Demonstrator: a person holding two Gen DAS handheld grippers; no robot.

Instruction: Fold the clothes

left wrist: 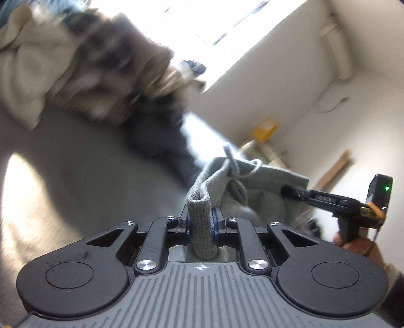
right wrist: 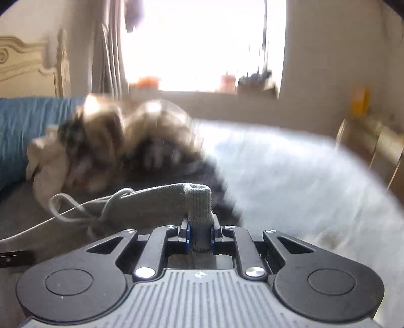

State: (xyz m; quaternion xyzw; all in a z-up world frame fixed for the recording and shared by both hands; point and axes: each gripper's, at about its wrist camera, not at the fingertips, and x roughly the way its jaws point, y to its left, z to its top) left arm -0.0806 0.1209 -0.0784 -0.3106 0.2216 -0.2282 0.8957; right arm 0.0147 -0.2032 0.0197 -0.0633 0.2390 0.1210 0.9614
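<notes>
Ribbed grey hem fills the middle of the left wrist view: the left gripper point(left wrist: 202, 224) has its jaws closed narrow on a folded edge of the grey garment point(left wrist: 255, 186), which rises as a rolled band between the blue-edged pads. From there the fabric runs away to the right, where the right gripper point(left wrist: 290, 191) reaches in from the far side with its jaws pinched on the cloth's other edge. A pale drawstring point(left wrist: 248, 171) loops over the top of the garment. Behind, blurred, a heap of clothes point(left wrist: 83, 65) lies on the bed point(left wrist: 75, 164) below a bright window point(left wrist: 219, 22).

In the right wrist view the right gripper point(right wrist: 200, 233) grips another rolled piece of the same grey garment point(right wrist: 151, 201), jaws drawn in tight on it. The cloth stretches leftward, with the drawstring point(right wrist: 65, 207) looped beside it. The blurred clothes heap point(right wrist: 121, 143) sits farther back on the bed point(right wrist: 290, 176), with a blue pillow point(right wrist: 25, 126) and a carved headboard point(right wrist: 27, 60) at the left.
</notes>
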